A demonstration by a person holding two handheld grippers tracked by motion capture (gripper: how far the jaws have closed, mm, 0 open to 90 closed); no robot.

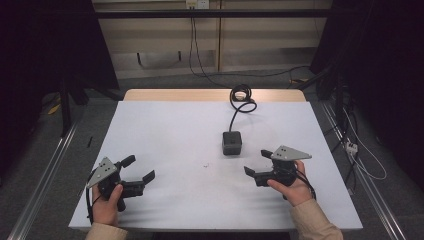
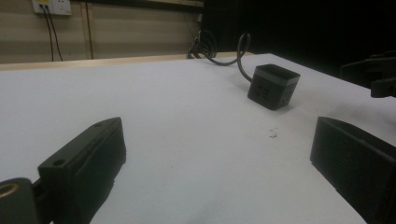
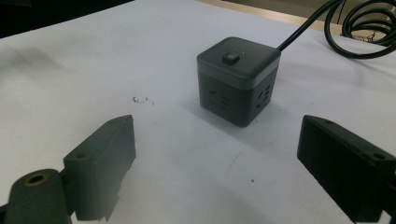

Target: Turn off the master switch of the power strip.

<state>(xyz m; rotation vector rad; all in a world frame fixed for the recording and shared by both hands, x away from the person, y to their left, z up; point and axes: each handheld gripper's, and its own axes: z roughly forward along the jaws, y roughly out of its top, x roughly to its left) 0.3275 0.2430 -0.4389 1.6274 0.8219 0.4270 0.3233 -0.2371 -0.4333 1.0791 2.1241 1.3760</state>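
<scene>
Both the left gripper (image 1: 139,169) and right gripper (image 1: 257,162) stand wide and empty near the socket cube (image 1: 232,142).

White-topped table (image 1: 165,130) with wooden far edge, beige panelled wall (image 1: 160,40), wall socket (image 1: 196,4), grey floor (image 1: 45,145), dark surroundings

Upright dark socket cube (image 1: 232,142), mid-table

No lettering, brand, number or sign can be read anywhere here: the dark socket cube (image 3: 238,86) shows just its plug slots and a plain button on top, and the wall outlet plate (image 2: 51,6) behind the table is too small and blurred to make out.
</scene>
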